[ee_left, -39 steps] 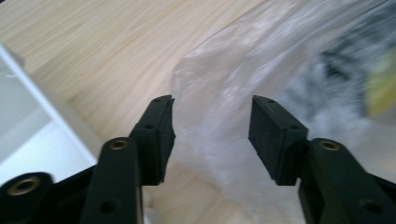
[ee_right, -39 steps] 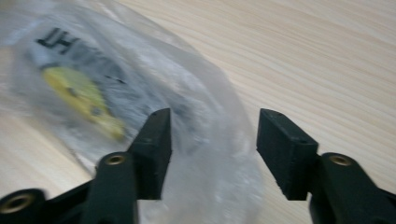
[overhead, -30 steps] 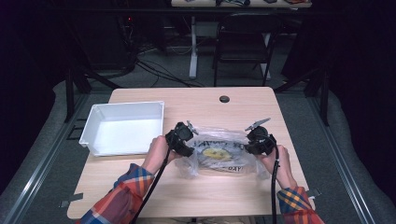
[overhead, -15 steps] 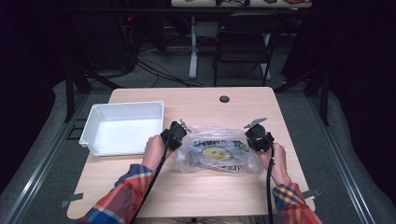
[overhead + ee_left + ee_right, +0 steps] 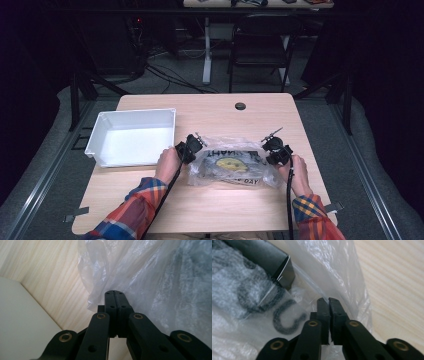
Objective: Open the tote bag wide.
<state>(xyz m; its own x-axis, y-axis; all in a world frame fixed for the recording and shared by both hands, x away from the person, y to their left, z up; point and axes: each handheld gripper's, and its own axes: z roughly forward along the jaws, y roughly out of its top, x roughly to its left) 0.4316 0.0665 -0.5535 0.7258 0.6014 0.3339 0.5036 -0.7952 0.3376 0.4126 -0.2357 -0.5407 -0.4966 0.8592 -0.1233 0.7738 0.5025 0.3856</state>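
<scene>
A: Where's the bag [image 5: 232,165]?

B: On the table [image 5: 215,207], right of the white bin [image 5: 131,136] and just beside it. It's clear plastic, crumpled, with a dark printed sheet inside — a yellow face and white letters show through from the high view.

A: And the left gripper [image 5: 192,148]?

B: At the bag's left edge, near its far corner. In the left gripper view its jaws are pressed together, with a fold of the film drawn in at their tips — pinched on the bag. The bin's white wall [image 5: 22,322] sits just to the left there, bare wood between.

A: The right gripper [image 5: 276,148]?

B: At the bag's right edge, far corner. Its jaws have just eased a little apart; in the right gripper view a thin slit shows between them, and film runs into it at the tips. The pads look to be on the plastic. Black letters [image 5: 287,320] and the sheet's dark corner [image 5: 284,272] lie to the left under the film.

A: Is the bag lifted?

B: It rests flat on the wood. Both hands lie low on the table behind their grippers, plaid sleeves [image 5: 137,210] coming in from the near edge.
</scene>
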